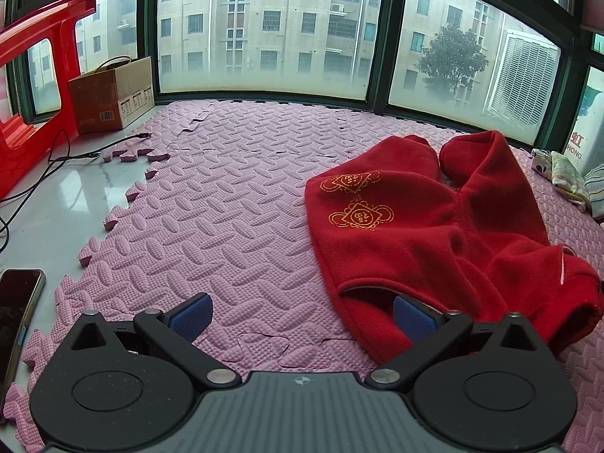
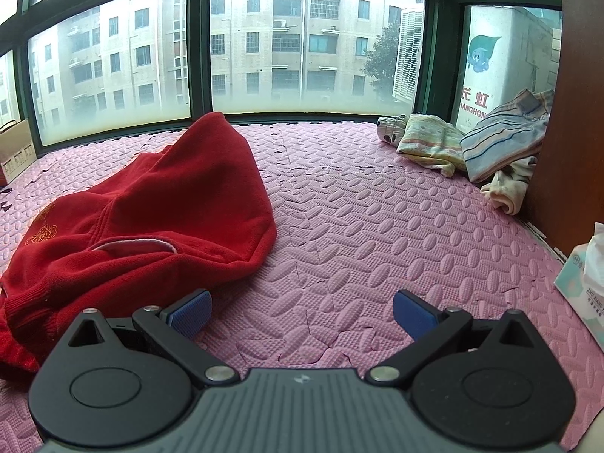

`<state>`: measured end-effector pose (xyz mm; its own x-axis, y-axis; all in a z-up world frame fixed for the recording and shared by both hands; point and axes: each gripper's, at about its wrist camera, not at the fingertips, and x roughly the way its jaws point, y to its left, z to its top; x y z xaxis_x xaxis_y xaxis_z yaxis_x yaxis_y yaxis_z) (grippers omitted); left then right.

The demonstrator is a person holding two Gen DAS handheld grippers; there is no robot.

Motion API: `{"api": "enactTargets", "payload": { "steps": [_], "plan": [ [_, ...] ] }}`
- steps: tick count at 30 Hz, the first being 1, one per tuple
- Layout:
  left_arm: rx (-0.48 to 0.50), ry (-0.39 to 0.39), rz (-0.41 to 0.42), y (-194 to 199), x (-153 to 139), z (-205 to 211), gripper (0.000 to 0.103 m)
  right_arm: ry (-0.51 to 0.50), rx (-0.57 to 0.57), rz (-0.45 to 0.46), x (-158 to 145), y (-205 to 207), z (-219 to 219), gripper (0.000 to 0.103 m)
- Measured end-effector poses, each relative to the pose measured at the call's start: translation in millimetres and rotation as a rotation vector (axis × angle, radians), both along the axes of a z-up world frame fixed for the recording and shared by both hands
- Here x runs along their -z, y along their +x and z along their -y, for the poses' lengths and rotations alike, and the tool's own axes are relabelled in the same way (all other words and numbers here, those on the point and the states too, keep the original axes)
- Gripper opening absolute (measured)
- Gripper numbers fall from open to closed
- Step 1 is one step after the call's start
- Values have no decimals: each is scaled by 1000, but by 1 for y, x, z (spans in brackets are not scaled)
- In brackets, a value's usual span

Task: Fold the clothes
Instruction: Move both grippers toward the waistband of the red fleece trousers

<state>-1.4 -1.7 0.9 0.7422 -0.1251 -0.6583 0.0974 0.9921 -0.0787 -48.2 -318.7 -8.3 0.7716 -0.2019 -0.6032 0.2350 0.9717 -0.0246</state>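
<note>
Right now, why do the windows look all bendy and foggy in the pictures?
Left wrist view: the fisheye lens bows the green window frame into a curve; the lower glass is misty, so the buildings look hazy. Right wrist view: same bending; daylight is soft and flat, leaving only faint shadow under the red garment. Picture corners go dark.

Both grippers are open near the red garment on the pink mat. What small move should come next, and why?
Probably close the left gripper on the red garment. Its right finger already reaches the near hem opening, while the left finger sits over bare pink mat, so a slight shift right may be needed first. The right gripper is open beside the garment, holding nothing.
</note>
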Motion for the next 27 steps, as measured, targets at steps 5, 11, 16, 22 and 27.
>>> {"api": "enactTargets", "payload": {
  "steps": [5,11,16,22,27],
  "plan": [
    [26,-13,0,-13,-9,9,103,0,-15,4,-2,-5,-5,103],
    [49,-10,-11,-15,-4,16,103,5,-28,7,-4,-11,-12,103],
    [67,-10,-14,-16,-4,21,103,18,-41,2,-4,-13,-18,103],
    [86,-35,-1,-19,-5,24,103,25,-60,-2,-4,-16,-23,103],
    [95,-42,8,-20,-5,28,103,28,-67,-7,-4,-18,-25,103]
  ]
}}
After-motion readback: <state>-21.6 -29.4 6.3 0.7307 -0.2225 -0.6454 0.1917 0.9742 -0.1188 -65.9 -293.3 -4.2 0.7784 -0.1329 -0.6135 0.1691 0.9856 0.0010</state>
